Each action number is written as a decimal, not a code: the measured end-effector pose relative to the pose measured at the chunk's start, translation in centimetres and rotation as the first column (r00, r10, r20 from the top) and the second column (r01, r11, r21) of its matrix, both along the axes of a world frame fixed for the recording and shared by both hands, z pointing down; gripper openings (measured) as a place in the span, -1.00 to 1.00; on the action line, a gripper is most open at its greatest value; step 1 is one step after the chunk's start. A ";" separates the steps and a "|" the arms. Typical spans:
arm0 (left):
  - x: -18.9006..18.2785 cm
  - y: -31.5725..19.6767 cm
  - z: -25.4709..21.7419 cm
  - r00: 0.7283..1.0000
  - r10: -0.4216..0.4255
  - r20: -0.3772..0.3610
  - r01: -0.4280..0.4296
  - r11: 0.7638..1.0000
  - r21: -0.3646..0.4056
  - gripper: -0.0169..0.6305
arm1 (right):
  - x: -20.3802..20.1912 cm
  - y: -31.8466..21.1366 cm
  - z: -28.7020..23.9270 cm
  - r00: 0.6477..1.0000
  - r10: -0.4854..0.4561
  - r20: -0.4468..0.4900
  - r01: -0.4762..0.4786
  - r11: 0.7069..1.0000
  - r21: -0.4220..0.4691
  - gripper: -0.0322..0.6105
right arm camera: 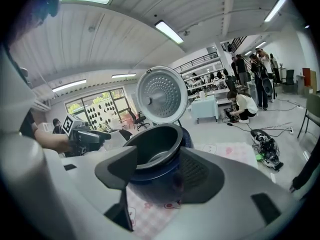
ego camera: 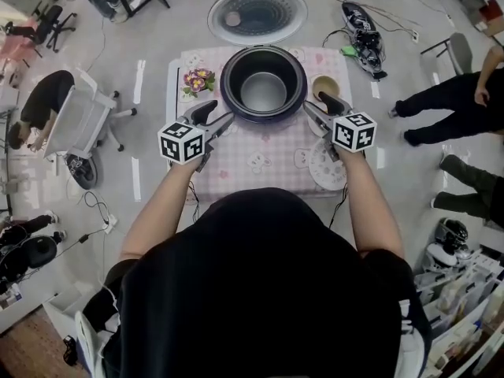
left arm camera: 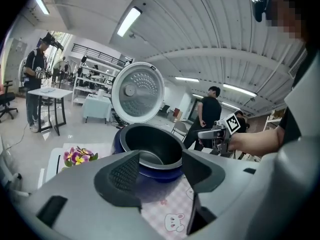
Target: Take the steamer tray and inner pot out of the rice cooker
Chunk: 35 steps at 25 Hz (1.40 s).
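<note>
left claw and right claw gape empty, flanking the rice cooker (inner pot inside).

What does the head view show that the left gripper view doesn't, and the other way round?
Only the head view: a bowl and a white tray on the cloth, right of the cooker.
Only the left gripper view: the ceiling lights and a person in black standing behind the cooker.
Both: the cooker with its lid open, the pot inside it, the flowers, and the left gripper and right gripper, both open and empty.
</note>
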State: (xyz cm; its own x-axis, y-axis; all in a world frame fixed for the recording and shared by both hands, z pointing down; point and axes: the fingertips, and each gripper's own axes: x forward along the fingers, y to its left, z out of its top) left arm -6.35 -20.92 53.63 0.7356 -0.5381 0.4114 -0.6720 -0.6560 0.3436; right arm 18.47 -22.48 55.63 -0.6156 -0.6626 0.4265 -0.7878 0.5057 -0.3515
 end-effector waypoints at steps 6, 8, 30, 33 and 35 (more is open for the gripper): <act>0.0 -2.8 2.3 0.999 -0.052 0.013 0.052 0.997 -0.059 -0.09 | -1.1 -2.3 1.8 1.000 -0.015 0.014 0.016 0.999 -0.043 -0.06; 0.0 -3.7 2.8 0.997 -0.071 0.011 0.072 0.994 -0.081 -0.09 | -1.5 -3.1 2.3 1.000 -0.015 0.016 0.016 0.998 -0.056 -0.06; -0.3 -8.3 5.4 0.990 -0.138 0.034 0.142 0.963 -0.228 -0.24 | -4.0 -7.0 4.8 0.999 0.016 0.031 -0.012 0.991 -0.133 -0.16; -0.2 -8.6 5.7 0.989 -0.137 0.056 0.146 0.960 -0.240 -0.25 | -4.0 -7.1 4.8 0.999 0.016 0.031 -0.012 0.991 -0.131 -0.16; -0.2 -8.7 5.8 0.987 -0.135 0.084 0.151 0.958 -0.242 -0.28 | -4.0 -7.1 4.8 0.999 0.015 0.032 -0.011 0.992 -0.129 -0.16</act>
State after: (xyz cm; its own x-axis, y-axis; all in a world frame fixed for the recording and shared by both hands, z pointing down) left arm -6.51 -29.63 59.43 0.6251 -0.5113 0.5898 -0.7793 -0.4516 0.4345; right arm 14.50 -29.54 60.45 -0.6222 -0.6115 0.4888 -0.7811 0.4440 -0.4390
